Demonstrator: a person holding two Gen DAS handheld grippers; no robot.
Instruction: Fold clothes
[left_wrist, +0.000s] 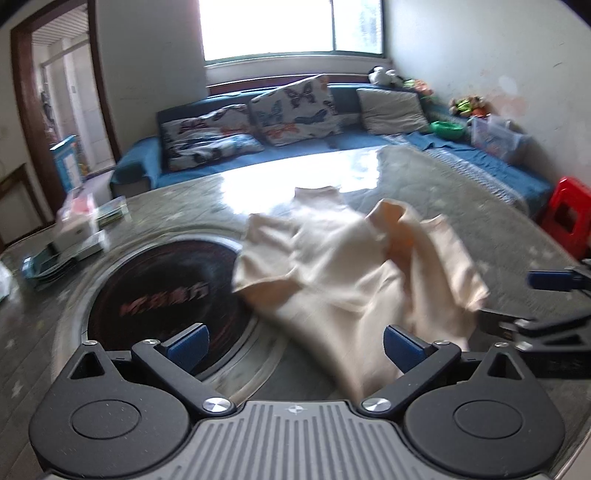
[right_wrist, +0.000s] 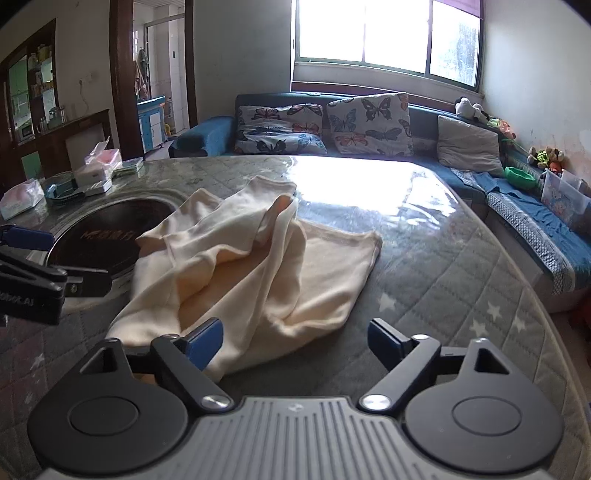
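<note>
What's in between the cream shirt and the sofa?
Only bare table, its quilted cover shining under the window. Nothing sits between the shirt and the sofa; the right wrist view shows it best.

It was a home's living room: a blue sofa (right_wrist: 517, 206) with butterfly-print cushions (right_wrist: 369, 123) ran under a bright window (right_wrist: 388, 37), plush toys (right_wrist: 469, 109) sat along its back, and a wooden cabinet (right_wrist: 33, 92) held jars beside a doorway (right_wrist: 159, 74).

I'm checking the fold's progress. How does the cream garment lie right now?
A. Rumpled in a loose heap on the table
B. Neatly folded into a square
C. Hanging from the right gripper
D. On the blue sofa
A: the cream garment lies bunched in uneven folds on the table, with neither gripper holding it.
</note>
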